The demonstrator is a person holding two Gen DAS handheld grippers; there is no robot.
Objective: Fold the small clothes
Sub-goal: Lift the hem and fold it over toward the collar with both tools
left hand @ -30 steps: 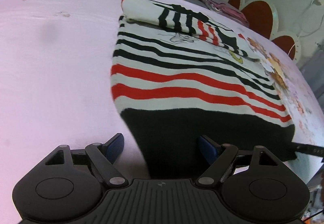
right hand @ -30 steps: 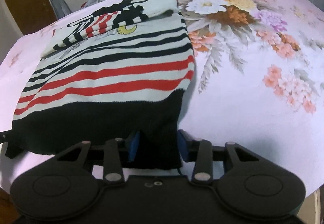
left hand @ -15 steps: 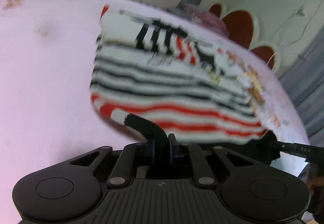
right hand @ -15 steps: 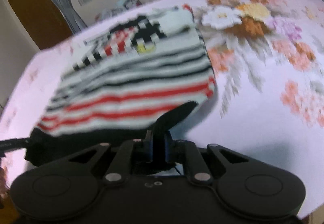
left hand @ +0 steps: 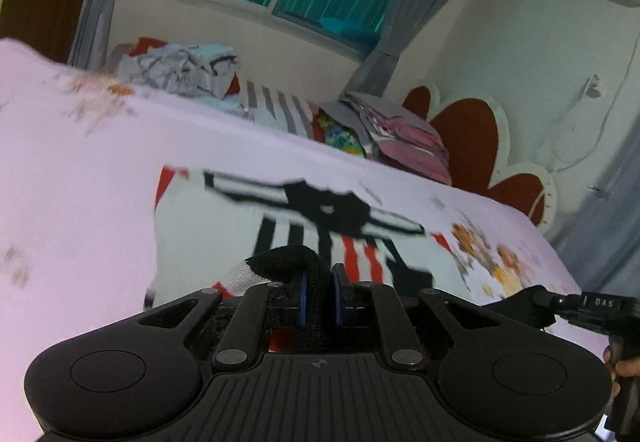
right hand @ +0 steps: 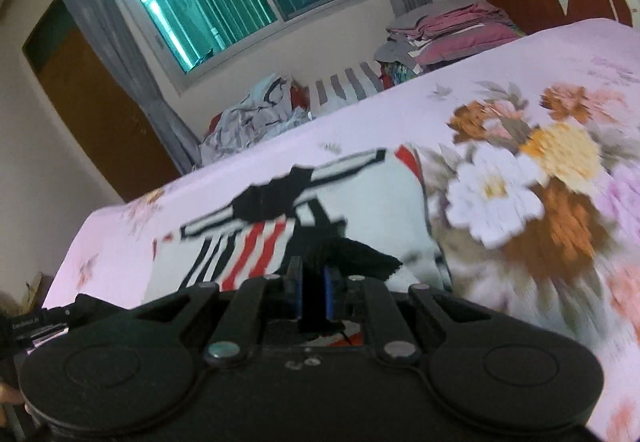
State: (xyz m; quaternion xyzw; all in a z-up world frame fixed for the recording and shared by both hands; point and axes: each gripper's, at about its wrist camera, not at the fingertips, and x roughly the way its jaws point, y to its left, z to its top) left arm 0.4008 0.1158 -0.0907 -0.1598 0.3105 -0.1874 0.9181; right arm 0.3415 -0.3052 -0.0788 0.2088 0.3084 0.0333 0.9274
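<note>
On the left we have the left gripper (left hand: 319, 292) with its fingers (left hand: 302, 298) clamped tight on the black hem of the striped sweater (left hand: 224, 226), one corner of it bunched up above the pads. The garment lies on the pink floral bed (left hand: 72, 162), its hem raised off the sheet (the frames are blurred, so detail is soft). To the right, our right gripper (right hand: 312, 296) has its fingers (right hand: 329, 296) pinched shut on the hem's other corner, black knit flopping rightward. Beyond the bed sit a crumpled clothes pile (right hand: 256, 110) and a folded stack (right hand: 452, 30)
</note>
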